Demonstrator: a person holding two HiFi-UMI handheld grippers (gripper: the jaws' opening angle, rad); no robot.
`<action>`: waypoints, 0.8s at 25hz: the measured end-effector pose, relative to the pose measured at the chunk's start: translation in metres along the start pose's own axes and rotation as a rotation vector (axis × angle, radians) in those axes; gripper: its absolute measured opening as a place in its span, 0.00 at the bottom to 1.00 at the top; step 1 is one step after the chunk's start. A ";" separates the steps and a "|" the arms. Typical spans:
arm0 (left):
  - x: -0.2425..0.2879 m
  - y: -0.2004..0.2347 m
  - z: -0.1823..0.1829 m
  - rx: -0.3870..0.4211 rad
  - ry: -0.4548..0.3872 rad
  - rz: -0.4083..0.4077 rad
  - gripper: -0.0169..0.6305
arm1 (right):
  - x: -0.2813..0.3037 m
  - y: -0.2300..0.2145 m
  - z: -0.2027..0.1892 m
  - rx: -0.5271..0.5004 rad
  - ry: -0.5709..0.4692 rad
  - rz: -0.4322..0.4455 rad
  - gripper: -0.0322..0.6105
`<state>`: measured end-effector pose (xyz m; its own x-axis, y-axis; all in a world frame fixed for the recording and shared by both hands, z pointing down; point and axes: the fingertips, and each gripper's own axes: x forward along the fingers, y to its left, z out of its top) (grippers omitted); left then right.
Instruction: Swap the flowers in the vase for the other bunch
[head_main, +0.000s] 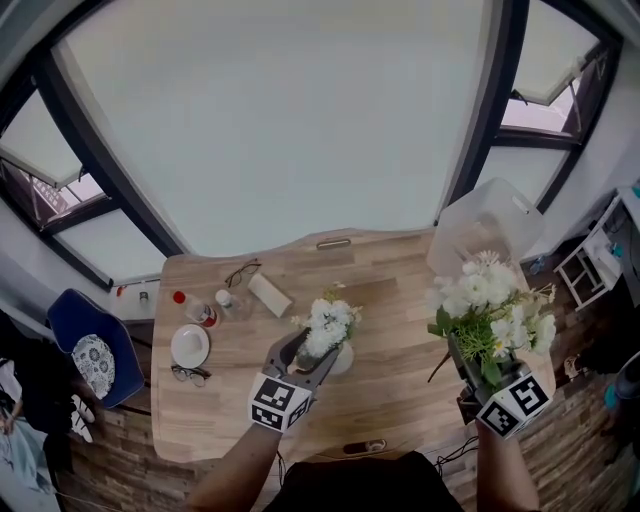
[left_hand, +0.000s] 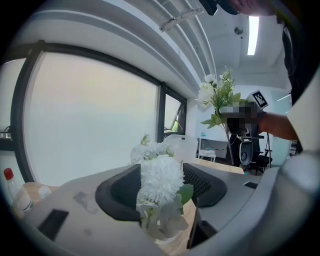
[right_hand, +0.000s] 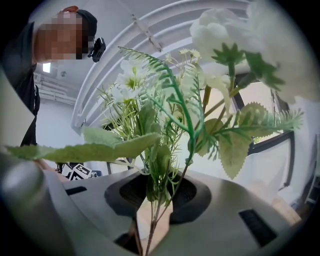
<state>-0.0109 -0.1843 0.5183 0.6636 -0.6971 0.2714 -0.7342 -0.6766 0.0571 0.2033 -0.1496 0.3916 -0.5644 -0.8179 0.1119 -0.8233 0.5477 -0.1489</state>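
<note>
A small clear vase (head_main: 343, 361) stands on the wooden table (head_main: 400, 390) with a bunch of round white flowers (head_main: 329, 326) in it. My left gripper (head_main: 306, 352) is open, its jaws wide on either side of that bunch. In the left gripper view the white flowers (left_hand: 160, 179) rise between the pads without being pressed, above the glass vase (left_hand: 161, 231). My right gripper (head_main: 468, 362) is shut on the stems of the other bunch (head_main: 492, 308), white blooms with green leaves, held upright above the table's right end. The thin stems (right_hand: 152, 210) are pinched between its jaws.
On the table's left part lie a white plate (head_main: 190, 346), two pairs of glasses (head_main: 241, 272) (head_main: 190, 375), small bottles (head_main: 207, 315) and a white block (head_main: 269, 295). A clear plastic box (head_main: 488, 224) stands at the far right corner. A blue chair (head_main: 88, 348) is to the left.
</note>
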 end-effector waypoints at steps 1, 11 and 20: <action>0.000 0.001 -0.002 -0.006 0.002 0.004 0.42 | 0.000 -0.001 0.000 0.001 0.000 -0.002 0.22; -0.004 0.004 -0.007 -0.023 0.010 0.016 0.20 | 0.002 0.001 -0.001 0.010 -0.002 0.006 0.22; -0.013 0.012 0.018 -0.026 -0.064 0.057 0.17 | 0.004 0.006 0.007 0.003 -0.013 0.025 0.22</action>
<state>-0.0263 -0.1878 0.4978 0.6278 -0.7485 0.2135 -0.7739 -0.6295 0.0688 0.1963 -0.1506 0.3843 -0.5836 -0.8064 0.0956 -0.8090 0.5673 -0.1541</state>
